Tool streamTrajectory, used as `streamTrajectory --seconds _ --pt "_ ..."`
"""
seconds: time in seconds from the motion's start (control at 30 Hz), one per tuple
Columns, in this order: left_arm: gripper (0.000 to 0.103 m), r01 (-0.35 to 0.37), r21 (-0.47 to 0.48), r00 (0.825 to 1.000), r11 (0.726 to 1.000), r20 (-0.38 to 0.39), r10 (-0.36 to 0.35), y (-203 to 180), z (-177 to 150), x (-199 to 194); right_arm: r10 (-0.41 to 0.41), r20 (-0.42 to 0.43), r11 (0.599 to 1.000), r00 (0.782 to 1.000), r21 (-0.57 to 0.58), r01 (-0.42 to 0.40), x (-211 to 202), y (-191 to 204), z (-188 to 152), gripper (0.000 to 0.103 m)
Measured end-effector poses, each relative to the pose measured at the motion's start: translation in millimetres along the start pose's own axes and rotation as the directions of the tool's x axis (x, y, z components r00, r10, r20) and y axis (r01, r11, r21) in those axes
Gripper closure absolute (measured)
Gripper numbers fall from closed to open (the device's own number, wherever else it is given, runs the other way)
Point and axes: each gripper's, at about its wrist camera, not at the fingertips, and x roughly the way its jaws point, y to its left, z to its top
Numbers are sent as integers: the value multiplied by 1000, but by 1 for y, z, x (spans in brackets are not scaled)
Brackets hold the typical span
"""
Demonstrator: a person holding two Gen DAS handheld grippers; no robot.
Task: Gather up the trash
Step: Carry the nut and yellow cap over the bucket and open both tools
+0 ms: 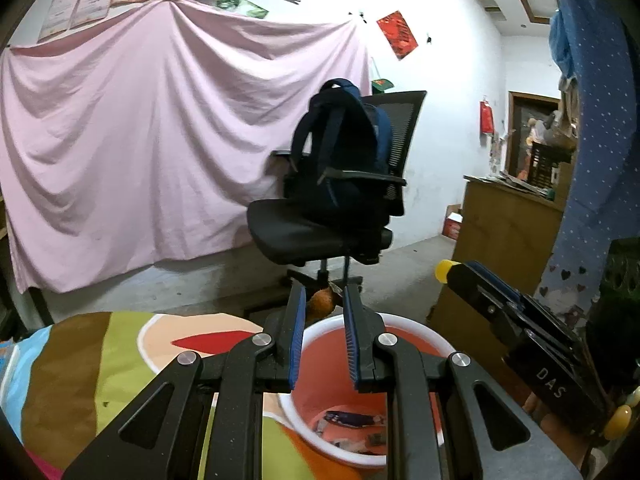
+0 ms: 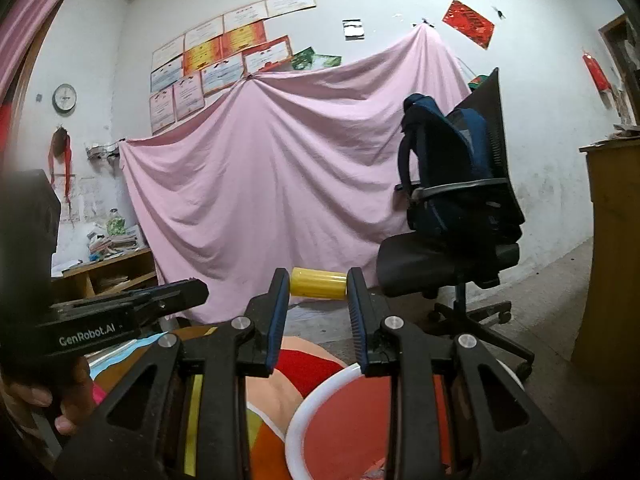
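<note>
My left gripper is shut on a small crumpled orange scrap at its fingertips, held above the far rim of a red bucket with a white rim. Several wrappers lie at the bucket's bottom. My right gripper is shut on a yellow cylinder, held crosswise between its pads, above and beyond the bucket. In the left wrist view the right gripper comes in from the right with the yellow cylinder. The left gripper shows at the left of the right wrist view.
The bucket stands on a colourful patterned cloth. Beyond it is a black office chair carrying a dark blue backpack, with a pink sheet hung on the wall. A wooden cabinet stands at the right. A hand grips the left tool.
</note>
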Motion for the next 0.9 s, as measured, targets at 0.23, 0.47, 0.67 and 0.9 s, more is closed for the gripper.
streamTrajectory --seconds 0.23,0.47,0.67,0.9 --pt "87 40 -20 997 999 -59 -41 -8 -7 16 -43 -41 998 998 41 45 1 -17 0 46" --pt "87 59 -36 993 998 -100 -63 -13 -13 25 -79 -103 993 992 76 87 9 -31 -7 46" --pt "87 72 -59 989 996 -126 -79 -13 -17 33 -92 -123 989 988 102 105 13 -40 -9 45" --pt "87 86 -90 981 992 -169 -100 -10 -22 43 -97 -131 987 987 118 113 13 -46 -11 45"
